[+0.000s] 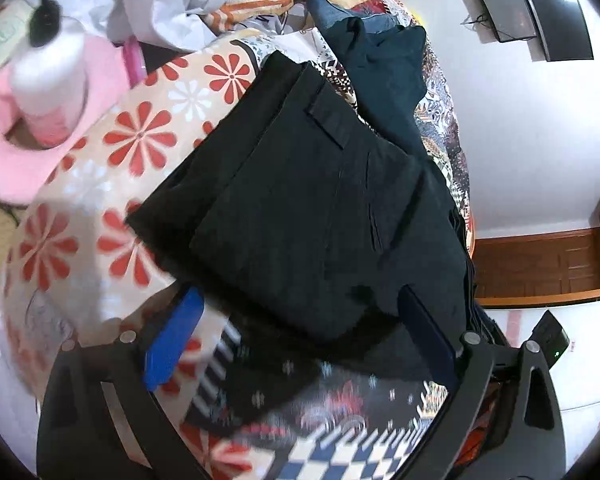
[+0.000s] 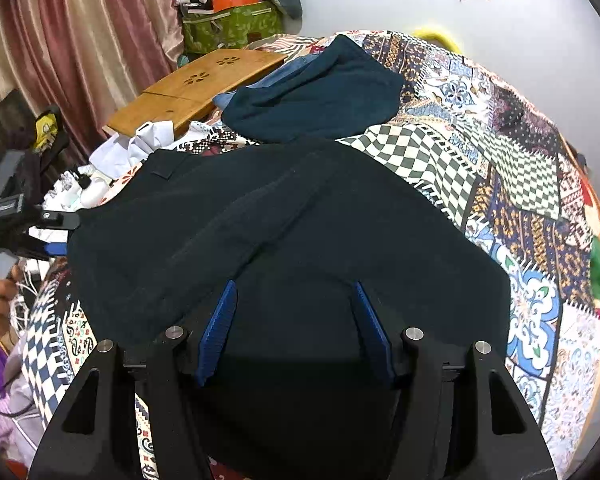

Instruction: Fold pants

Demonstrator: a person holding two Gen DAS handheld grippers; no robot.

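Observation:
Black pants (image 1: 300,208) lie folded over on the patterned bedspread, a back pocket flap facing up. They also fill the middle of the right wrist view (image 2: 284,232), one layer folded over another. My left gripper (image 1: 300,312) is open, its blue fingers (image 1: 176,340) straddling the near edge of the pants. My right gripper (image 2: 294,300) is open just over the near part of the pants, its blue pads (image 2: 220,328) apart with nothing between them. The left gripper also shows at the left edge of the right wrist view (image 2: 52,236).
A dark teal garment (image 2: 320,100) lies beyond the pants on the patchwork bedspread (image 2: 520,184). A wooden lap tray (image 2: 196,88), white cloth (image 2: 140,140) and a pink plush toy (image 1: 48,120) sit to the left. A wall and wooden skirting (image 1: 540,264) are on the right.

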